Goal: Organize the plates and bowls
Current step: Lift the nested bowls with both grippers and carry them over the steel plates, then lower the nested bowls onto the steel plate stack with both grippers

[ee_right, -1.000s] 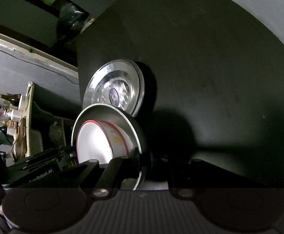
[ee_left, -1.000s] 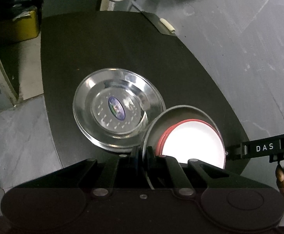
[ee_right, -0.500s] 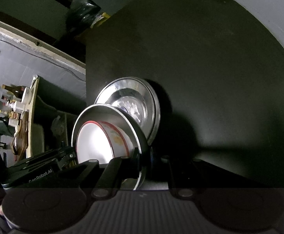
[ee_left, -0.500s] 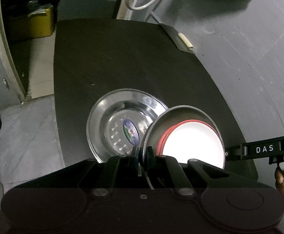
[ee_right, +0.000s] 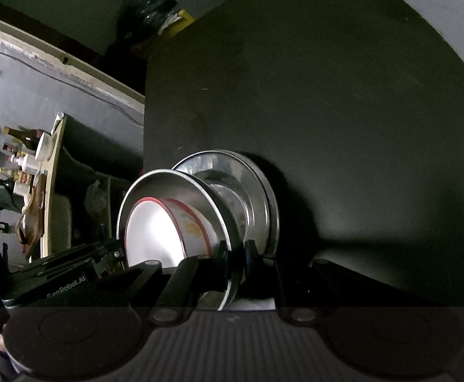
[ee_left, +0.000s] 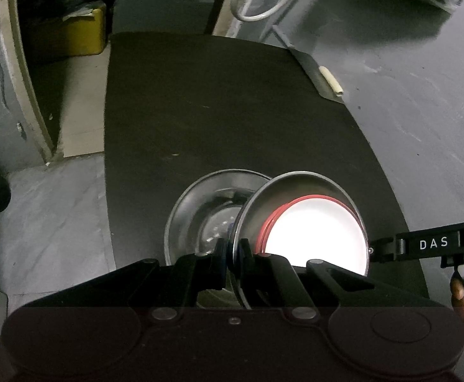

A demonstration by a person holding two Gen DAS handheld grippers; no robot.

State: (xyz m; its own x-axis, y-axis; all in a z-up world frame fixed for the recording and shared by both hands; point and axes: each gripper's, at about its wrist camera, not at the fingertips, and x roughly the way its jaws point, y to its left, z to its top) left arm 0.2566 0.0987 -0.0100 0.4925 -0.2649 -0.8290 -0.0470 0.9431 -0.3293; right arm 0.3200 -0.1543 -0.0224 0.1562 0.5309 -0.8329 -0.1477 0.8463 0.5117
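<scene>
Both grippers are shut on opposite rims of a steel plate (ee_left: 282,187) that carries a white bowl with a red rim (ee_left: 317,238). My left gripper (ee_left: 233,254) pinches its near rim. My right gripper (ee_right: 238,261) pinches the other side; its arm marked DAS (ee_left: 429,243) shows at the right. The carried plate (ee_right: 181,181) and bowl (ee_right: 161,235) hang just above a second steel plate (ee_left: 200,210) lying on the black table (ee_left: 216,111). That lower plate (ee_right: 251,187) is partly hidden behind the carried one.
The black table (ee_right: 327,95) stretches far ahead, with grey floor (ee_left: 407,95) on its right. A yellow box (ee_left: 69,31) stands on the floor at the far left. A shelf with bottles (ee_right: 24,156) shows left in the right wrist view.
Both grippers have carried the plate with the bowl toward and over the lower steel plate, which now lies largely beneath it. The grip on the rims is unchanged.
</scene>
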